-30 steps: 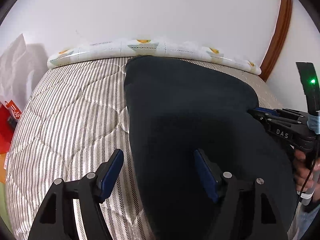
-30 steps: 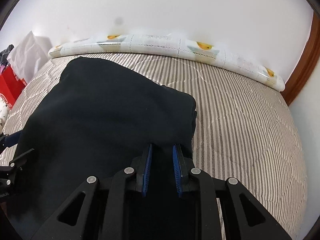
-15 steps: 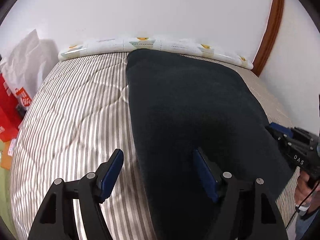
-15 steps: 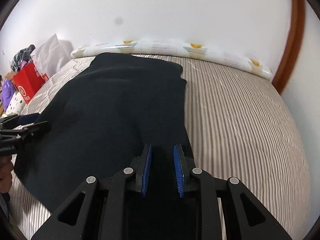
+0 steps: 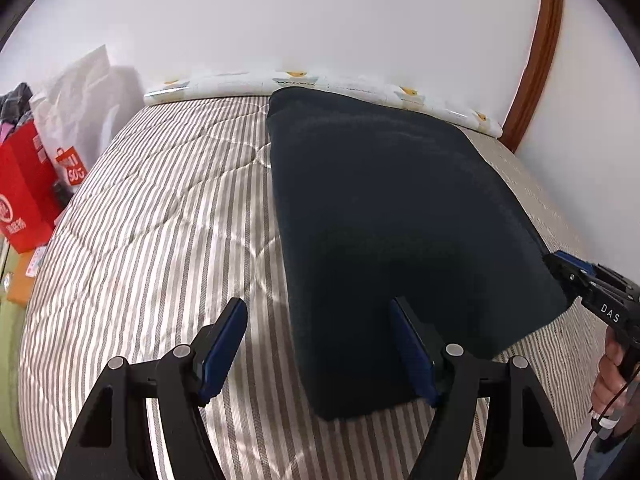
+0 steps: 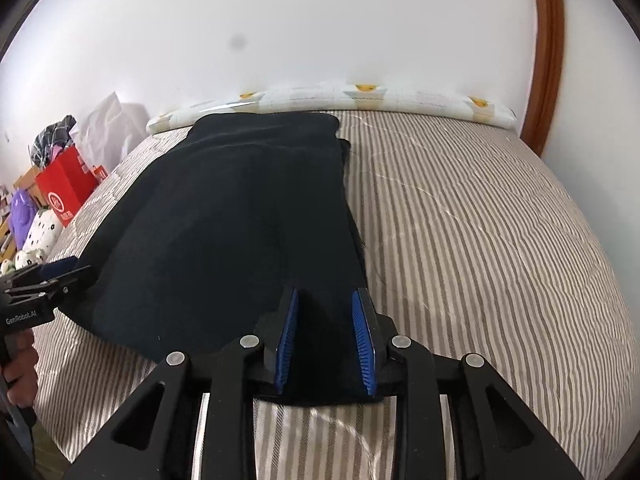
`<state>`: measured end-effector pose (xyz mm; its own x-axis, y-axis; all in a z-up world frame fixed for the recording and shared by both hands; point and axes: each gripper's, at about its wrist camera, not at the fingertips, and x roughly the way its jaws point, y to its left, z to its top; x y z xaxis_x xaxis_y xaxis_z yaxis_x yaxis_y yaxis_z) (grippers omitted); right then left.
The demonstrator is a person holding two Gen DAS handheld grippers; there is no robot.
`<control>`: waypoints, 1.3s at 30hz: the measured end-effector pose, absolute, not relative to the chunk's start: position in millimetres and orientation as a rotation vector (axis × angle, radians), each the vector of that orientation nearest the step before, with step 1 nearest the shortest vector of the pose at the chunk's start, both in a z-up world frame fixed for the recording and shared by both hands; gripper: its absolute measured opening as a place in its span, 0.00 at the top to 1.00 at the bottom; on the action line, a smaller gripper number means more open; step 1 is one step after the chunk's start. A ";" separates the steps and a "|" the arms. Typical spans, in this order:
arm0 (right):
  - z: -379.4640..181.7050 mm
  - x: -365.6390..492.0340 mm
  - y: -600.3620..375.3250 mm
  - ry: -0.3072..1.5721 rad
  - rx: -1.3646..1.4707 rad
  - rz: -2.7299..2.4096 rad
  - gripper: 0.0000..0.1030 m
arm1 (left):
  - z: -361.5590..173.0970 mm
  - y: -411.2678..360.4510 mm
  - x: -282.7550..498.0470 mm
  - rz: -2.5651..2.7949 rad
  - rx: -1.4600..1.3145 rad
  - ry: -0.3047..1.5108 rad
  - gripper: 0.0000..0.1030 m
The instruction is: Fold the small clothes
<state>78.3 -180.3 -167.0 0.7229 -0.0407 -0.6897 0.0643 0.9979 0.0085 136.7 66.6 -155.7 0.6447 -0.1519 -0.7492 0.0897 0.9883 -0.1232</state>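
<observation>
A dark navy garment (image 5: 380,200) lies flat and lengthwise on the striped mattress (image 5: 160,220), reaching the far end. My left gripper (image 5: 318,312) is open over its near left corner, with one finger above the cloth and the other above the mattress. In the right wrist view the garment (image 6: 240,208) runs back under my right gripper (image 6: 326,300). Its jaws are opening, the near right corner lies loose between the blue pads, and they do not pinch it. Each gripper also shows in the other view: the right gripper (image 5: 560,264), the left gripper (image 6: 72,268).
A patterned bolster (image 6: 360,94) lies along the wall at the far end of the mattress (image 6: 480,240). Left of the bed stand a red paper bag (image 5: 24,192), a white plastic bag (image 5: 88,96) and plush toys (image 6: 36,228). A wooden door frame (image 5: 536,52) rises at the right.
Both grippers have drawn back toward the near side, so the garment's near edge now shows. The right jaws have widened around the cloth. The left jaws stay equally wide.
</observation>
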 end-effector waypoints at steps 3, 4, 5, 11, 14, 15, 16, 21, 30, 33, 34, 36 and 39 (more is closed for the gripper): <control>-165.4 69.6 -184.2 0.764 0.040 -0.063 0.73 | -155.7 68.3 127.2 -0.147 -0.089 0.858 0.30; -165.5 67.7 -184.9 0.766 0.041 -0.063 0.73 | -156.5 68.8 124.2 -0.150 -0.091 0.859 0.30; -166.1 65.7 -185.8 0.769 0.045 -0.064 0.72 | -157.5 69.0 122.0 -0.152 -0.094 0.862 0.30; -171.5 56.8 -187.4 0.778 0.062 -0.080 0.72 | -161.8 69.9 110.9 -0.150 -0.096 0.867 0.31; -169.6 54.6 -185.9 0.776 0.066 -0.104 0.72 | -161.6 72.1 111.2 -0.142 -0.126 0.874 0.31; -168.3 53.8 -185.4 0.777 0.073 -0.113 0.72 | -161.2 72.2 111.5 -0.137 -0.133 0.878 0.31; -167.0 52.8 -185.0 0.778 0.077 -0.120 0.72 | -160.0 71.7 111.7 -0.132 -0.134 0.881 0.32; -159.1 45.1 -183.3 0.792 0.083 -0.153 0.71 | -147.8 67.1 101.5 -0.122 -0.108 0.870 0.33; -119.5 6.1 -175.2 0.748 0.093 -0.207 0.61 | -111.1 59.1 68.5 -0.104 -0.101 0.821 0.33; -100.2 -13.6 -168.1 0.711 0.093 -0.223 0.48 | -95.1 57.7 51.0 -0.078 -0.099 0.785 0.27; -95.4 -19.7 -165.9 0.699 0.095 -0.226 0.46 | -91.1 57.0 46.4 -0.074 -0.097 0.775 0.23; -86.3 -34.1 -160.0 0.677 0.092 -0.227 0.41 | -82.1 55.3 36.7 -0.067 -0.087 0.754 0.22; -75.5 -51.8 -150.2 0.659 0.065 -0.219 0.39 | -67.6 52.3 23.0 -0.060 -0.065 0.723 0.20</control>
